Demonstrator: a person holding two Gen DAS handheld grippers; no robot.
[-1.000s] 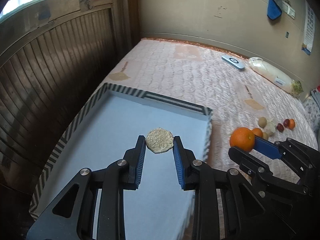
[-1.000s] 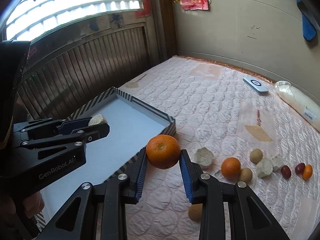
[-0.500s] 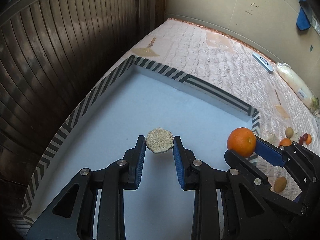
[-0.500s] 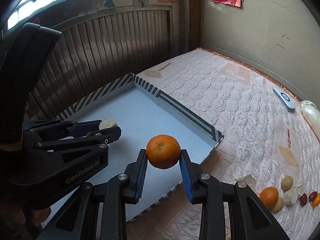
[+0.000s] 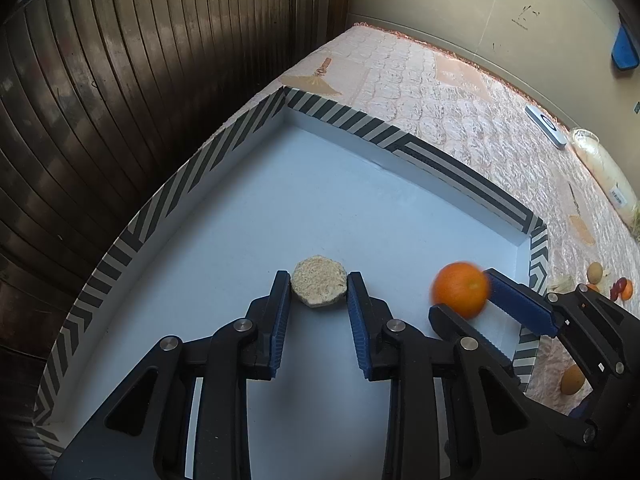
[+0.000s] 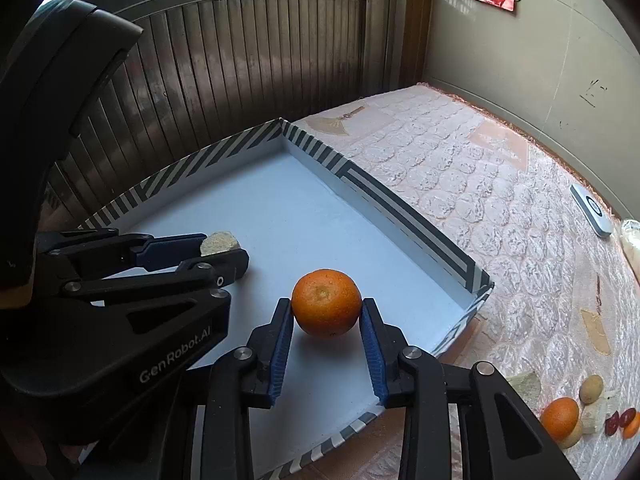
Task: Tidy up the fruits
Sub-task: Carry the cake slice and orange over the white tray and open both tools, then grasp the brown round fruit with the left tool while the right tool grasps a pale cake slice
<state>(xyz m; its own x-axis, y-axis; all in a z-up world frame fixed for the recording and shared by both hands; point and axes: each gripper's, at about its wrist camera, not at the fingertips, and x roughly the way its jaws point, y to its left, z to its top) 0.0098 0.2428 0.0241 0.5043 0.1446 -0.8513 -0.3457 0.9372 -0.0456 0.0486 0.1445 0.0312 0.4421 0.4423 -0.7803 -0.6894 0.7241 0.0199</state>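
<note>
Two grippers over the striped tray (image 5: 208, 156), which lies on the bed at its corner by the slatted wall. Left gripper (image 5: 319, 292): jaws clamped on a flat, pale, rough-faced disc (image 5: 319, 287), held above the tray floor near mid-tray. Right gripper (image 6: 326, 316): jaws clamped on an orange (image 6: 326, 303), low over the floor near the tray's right wall; a shadow is seen beneath it.

Step in hand, as judged: set-down in tray. Each piece is best lowered to contact before the jaws are parted, w/ the orange kept off the wall and apart from the disc, since it is likely to roll.

Orientation: disc broad face toward the left wrist camera, no long axis evident; orange approx. round, stem dimple facing the right wrist camera.

Remaining fruits (image 6: 560, 416) lie on the bed beyond the tray.
</note>
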